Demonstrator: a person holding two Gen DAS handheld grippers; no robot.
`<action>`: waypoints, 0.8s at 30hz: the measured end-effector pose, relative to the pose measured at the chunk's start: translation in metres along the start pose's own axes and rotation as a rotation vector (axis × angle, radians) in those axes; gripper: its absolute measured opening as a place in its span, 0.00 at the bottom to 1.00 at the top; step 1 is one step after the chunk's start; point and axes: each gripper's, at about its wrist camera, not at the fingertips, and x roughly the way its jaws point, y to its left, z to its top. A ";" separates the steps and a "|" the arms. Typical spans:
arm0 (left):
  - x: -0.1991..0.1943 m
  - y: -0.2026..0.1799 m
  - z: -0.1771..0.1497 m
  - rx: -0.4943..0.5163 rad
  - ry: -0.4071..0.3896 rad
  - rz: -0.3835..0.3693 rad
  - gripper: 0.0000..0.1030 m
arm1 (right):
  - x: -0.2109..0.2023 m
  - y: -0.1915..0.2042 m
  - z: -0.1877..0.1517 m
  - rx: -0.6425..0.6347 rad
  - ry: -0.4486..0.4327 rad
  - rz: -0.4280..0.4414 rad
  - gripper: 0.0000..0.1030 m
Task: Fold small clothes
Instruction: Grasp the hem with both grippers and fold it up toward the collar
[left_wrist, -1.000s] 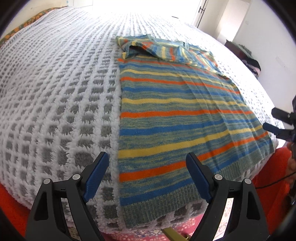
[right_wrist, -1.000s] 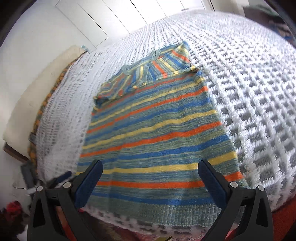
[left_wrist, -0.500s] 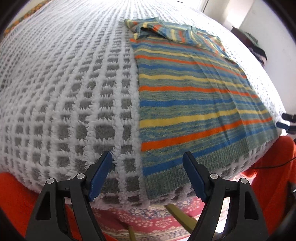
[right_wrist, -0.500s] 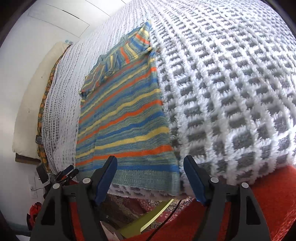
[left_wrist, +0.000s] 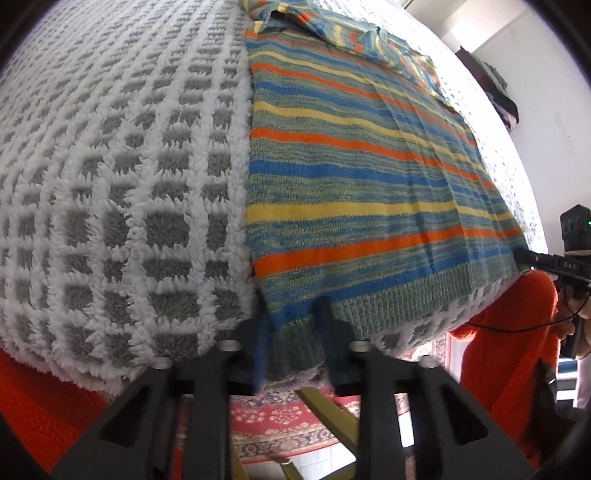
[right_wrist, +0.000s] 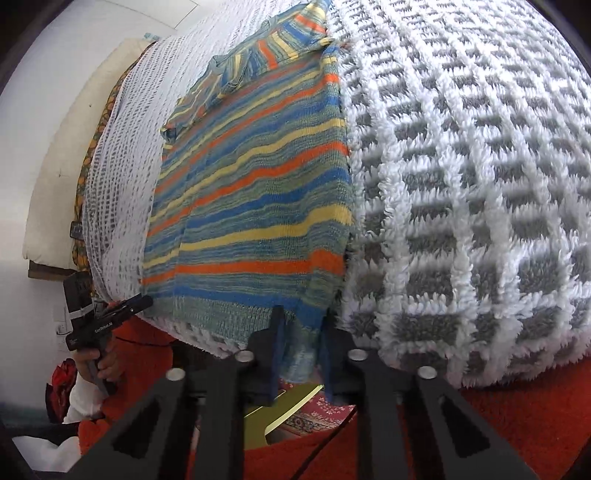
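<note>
A striped knit sweater in blue, orange, yellow and grey-green lies flat on the bed, its ribbed hem at the near edge and its sleeves folded in at the far end. It also shows in the right wrist view. My left gripper is shut on the hem's left corner. My right gripper is shut on the hem's right corner. The right gripper also shows at the right edge of the left wrist view, and the left gripper at the left of the right wrist view.
A fluffy white and grey checked blanket covers the bed. Orange-red fabric hangs below the bed's near edge, over a patterned rug. A white wall and a cream headboard cushion stand on the far side.
Both grippers have moved in to the hem's corners and closed on them. Before, both were open and held back from the bed's edge.
</note>
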 end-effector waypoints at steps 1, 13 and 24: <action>-0.001 0.002 0.001 -0.025 -0.006 -0.016 0.04 | 0.000 0.003 0.001 -0.001 -0.012 -0.008 0.07; -0.051 0.006 -0.009 0.006 -0.090 -0.006 0.03 | -0.048 0.035 -0.011 -0.092 -0.084 0.017 0.06; -0.052 0.011 -0.045 -0.005 0.020 -0.005 0.02 | -0.040 0.021 -0.060 -0.019 -0.025 0.059 0.06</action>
